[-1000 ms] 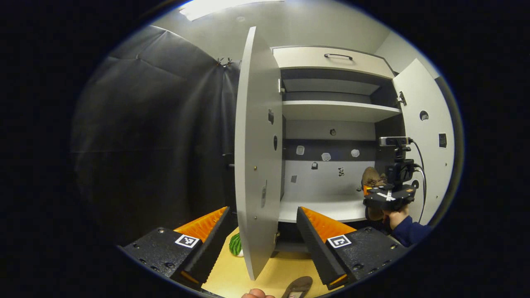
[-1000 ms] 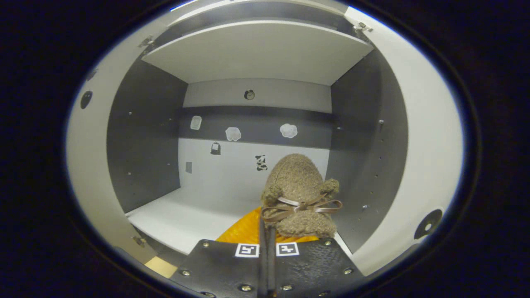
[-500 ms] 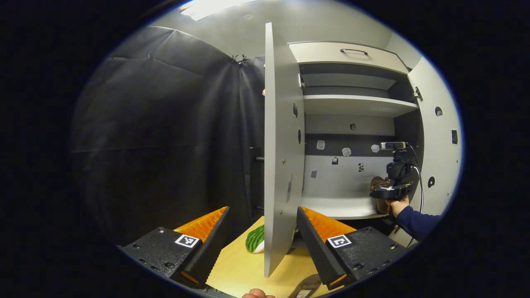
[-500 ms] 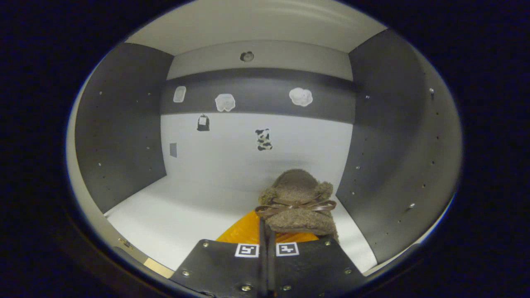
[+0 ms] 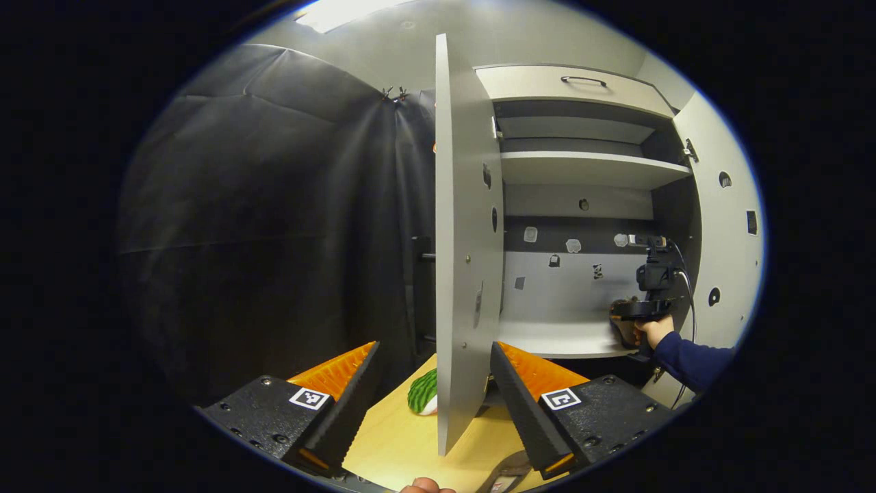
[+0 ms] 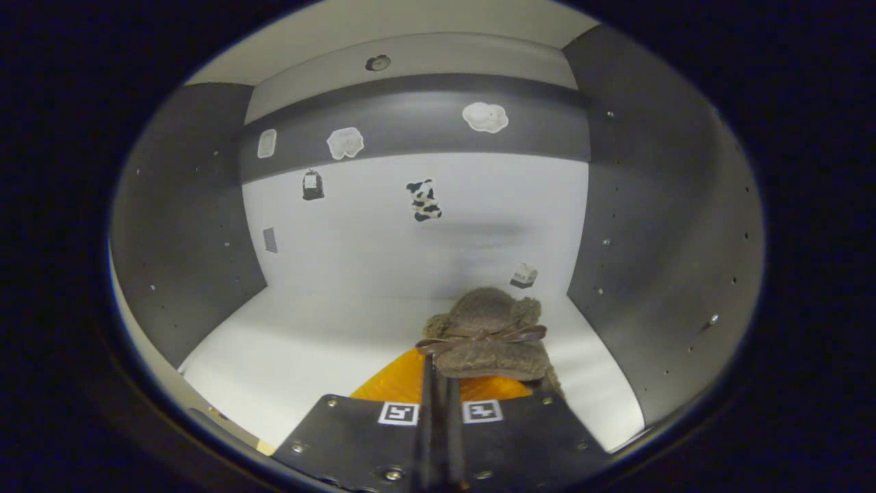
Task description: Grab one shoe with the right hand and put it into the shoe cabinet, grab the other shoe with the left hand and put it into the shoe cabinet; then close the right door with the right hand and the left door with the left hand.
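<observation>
In the right gripper view, the right gripper (image 6: 438,383) reaches into the lower compartment of the shoe cabinet (image 6: 636,226), its two fingers drawn nearly together and pinching the rear of a fuzzy brown shoe (image 6: 489,335) with a thin ribbon bow. The heel is hidden behind the fingers, so where exactly they bite cannot be made out. The shoe sits low over the white shelf (image 6: 301,349) toward the right wall; whether its sole touches the shelf is hard to tell. Small stickers (image 6: 423,199) dot the back wall. In the left gripper view, the left gripper (image 5: 432,400) is spread wide and holds nothing, one finger on each side of the edge of the open left door (image 5: 465,246), which blocks part of the cabinet interior. Farther off, a hand (image 5: 653,331) in a dark sleeve holds the right gripper at the shelf, the shoe there mostly covered. A green striped thing (image 5: 423,393) lies on the wooden floor (image 5: 393,445), half hidden by the door. The other shoe (image 5: 505,474) is cut off at the bottom edge.
</observation>
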{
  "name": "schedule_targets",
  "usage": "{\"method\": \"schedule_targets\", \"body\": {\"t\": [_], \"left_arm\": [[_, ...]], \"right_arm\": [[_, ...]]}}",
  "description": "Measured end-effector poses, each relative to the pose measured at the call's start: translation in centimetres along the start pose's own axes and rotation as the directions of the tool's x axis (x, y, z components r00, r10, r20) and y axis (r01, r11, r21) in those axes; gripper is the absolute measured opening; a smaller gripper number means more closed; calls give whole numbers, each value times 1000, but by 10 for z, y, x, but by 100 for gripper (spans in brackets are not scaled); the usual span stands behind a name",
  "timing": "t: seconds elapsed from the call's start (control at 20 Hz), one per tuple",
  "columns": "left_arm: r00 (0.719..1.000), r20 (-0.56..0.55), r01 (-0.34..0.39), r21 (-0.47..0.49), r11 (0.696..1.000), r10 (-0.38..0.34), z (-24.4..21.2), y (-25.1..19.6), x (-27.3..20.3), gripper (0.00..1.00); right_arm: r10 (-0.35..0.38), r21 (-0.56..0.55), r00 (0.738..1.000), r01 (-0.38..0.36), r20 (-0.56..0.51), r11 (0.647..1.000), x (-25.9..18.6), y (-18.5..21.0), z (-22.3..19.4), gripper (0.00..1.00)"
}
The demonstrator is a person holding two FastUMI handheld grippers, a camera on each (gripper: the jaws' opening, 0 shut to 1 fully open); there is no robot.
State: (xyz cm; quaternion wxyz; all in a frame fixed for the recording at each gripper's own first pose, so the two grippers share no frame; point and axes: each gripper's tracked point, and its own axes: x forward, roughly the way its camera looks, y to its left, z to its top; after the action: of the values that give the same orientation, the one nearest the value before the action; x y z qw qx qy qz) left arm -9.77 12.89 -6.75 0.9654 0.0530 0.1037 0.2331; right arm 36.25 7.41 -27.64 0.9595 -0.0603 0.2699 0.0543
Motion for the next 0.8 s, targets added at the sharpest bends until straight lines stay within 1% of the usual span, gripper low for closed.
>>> {"method": "schedule_targets", "body": {"t": [0.15, 0.2, 0.25, 0.3, 0.35, 0.4, 0.45, 0.5, 0.55, 0.6, 0.75, 0.8], "left_arm": [[1000, -5, 25, -1, 1000, -25, -4, -5, -2, 97], [999, -5, 35, -3, 999, -35, -4, -8, -4, 94], [999, -7, 45, -3, 999, -45, -5, -9, -6, 97], [999, -9, 54, -3, 999, -54, -6, -11, -8, 97], [998, -10, 63, -4, 998, -63, -7, -12, -9, 97], [997, -13, 73, -5, 997, -73, -8, -14, -11, 94], [996, -16, 84, -7, 996, -84, -11, -15, -13, 96], [995, -27, 94, -10, 996, -94, -16, -17, -14, 96], [994, -40, 104, -12, 995, -104, -21, -18, -16, 96], [992, -54, 115, -15, 993, -116, -25, -20, -17, 97], [982, -99, 158, -23, 987, -159, -42, -29, -21, 97], [978, -111, 175, -22, 984, -176, -47, -34, -23, 97]], "right_arm": [[11, 12, 1000, -10, -29, 1000, -13, -1, -1, 69], [21, 9, 999, -21, -41, 1000, -18, 0, -2, 72], [25, 2, 998, -25, -52, 1000, -24, 0, -4, 72], [28, -9, 998, -28, -55, 1000, -31, 0, -4, 75], [23, -24, 999, -24, -48, 999, -39, -1, -1, 72], [23, -33, 999, -25, -46, 999, -48, -1, -1, 72], [21, -46, 999, -23, -43, 999, -58, -1, -1, 75], [16, -63, 999, -18, -38, 998, -69, -3, 1, 75], [15, -79, 1000, -16, -14, 997, -82, -3, 7, 72], [14, -94, 1000, -13, 13, 995, -95, -4, 13, 76], [46, -105, 993, -34, 109, 994, -148, 4, 41, 76], [57, -101, 988, -42, 142, 994, -168, 6, 51, 72]]}}
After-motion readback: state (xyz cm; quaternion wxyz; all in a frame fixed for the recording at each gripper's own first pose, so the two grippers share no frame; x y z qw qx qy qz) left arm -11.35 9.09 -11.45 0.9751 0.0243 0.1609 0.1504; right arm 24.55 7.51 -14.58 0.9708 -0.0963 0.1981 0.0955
